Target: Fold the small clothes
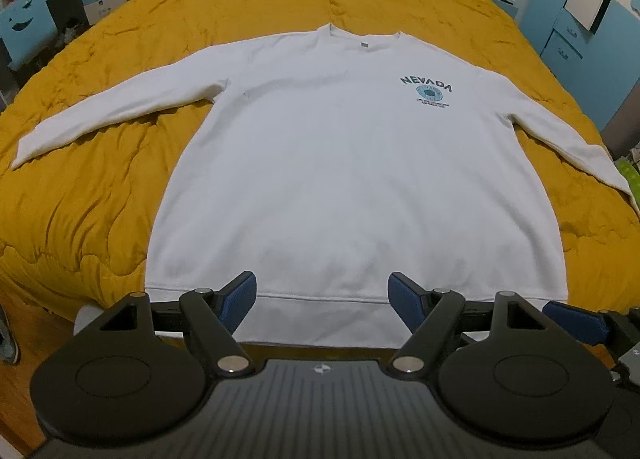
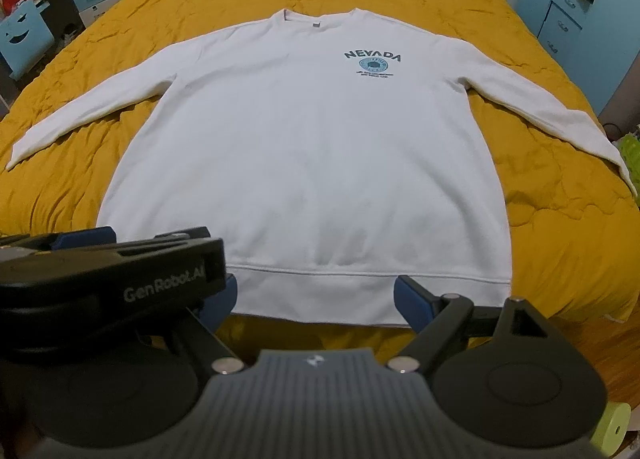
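Well, we judge the white sweatshirt (image 1: 340,163) soft and floppy (best pinched at its hem corners); left gripper (image 1: 322,299) and right gripper (image 2: 316,299) both gape, empty.

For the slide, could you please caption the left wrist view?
Open left gripper above the hem of a flat white sweatshirt on a mustard quilt.

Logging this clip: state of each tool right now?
Left tool: open, holding nothing, above the sweatshirt hem.
Right tool: open, holding nothing.
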Demonstrator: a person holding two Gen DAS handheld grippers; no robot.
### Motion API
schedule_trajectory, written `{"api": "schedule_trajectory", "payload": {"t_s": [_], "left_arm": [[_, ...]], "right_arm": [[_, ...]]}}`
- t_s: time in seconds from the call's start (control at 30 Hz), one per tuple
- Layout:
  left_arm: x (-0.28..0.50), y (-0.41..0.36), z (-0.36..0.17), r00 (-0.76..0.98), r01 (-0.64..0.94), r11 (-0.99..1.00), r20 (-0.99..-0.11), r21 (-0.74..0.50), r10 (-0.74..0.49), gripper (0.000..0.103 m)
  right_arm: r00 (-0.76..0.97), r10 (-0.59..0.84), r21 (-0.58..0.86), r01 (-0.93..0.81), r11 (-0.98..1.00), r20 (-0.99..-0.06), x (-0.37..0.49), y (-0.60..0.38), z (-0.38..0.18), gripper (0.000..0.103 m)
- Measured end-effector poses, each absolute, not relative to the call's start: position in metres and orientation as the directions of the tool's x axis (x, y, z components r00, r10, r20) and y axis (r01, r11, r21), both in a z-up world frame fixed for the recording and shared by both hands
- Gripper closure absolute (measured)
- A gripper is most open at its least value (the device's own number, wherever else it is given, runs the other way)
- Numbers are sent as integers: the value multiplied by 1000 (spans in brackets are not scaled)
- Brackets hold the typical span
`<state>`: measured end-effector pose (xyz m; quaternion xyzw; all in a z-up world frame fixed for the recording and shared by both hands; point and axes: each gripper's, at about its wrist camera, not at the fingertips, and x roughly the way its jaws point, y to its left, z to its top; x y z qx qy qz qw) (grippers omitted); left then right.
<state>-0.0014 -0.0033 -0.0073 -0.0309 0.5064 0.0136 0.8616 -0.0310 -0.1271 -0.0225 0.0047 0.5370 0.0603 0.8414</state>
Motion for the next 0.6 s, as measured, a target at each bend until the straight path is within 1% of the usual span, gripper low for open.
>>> {"api": "schedule_trajectory", "payload": {"t_s": [0.47, 0.6], "left_arm": [[-5, -2, -6, 499, -55, 997, -866, -45, -12, 15], [-6, -4, -6, 495, -54, 997, -869, -46, -13, 15]], "right_arm": [[453, 72, 32, -95, 995, -889, -38, -124, -20, 22], [449, 77, 39, -93, 995, -890, -39, -125, -20, 22]]}}
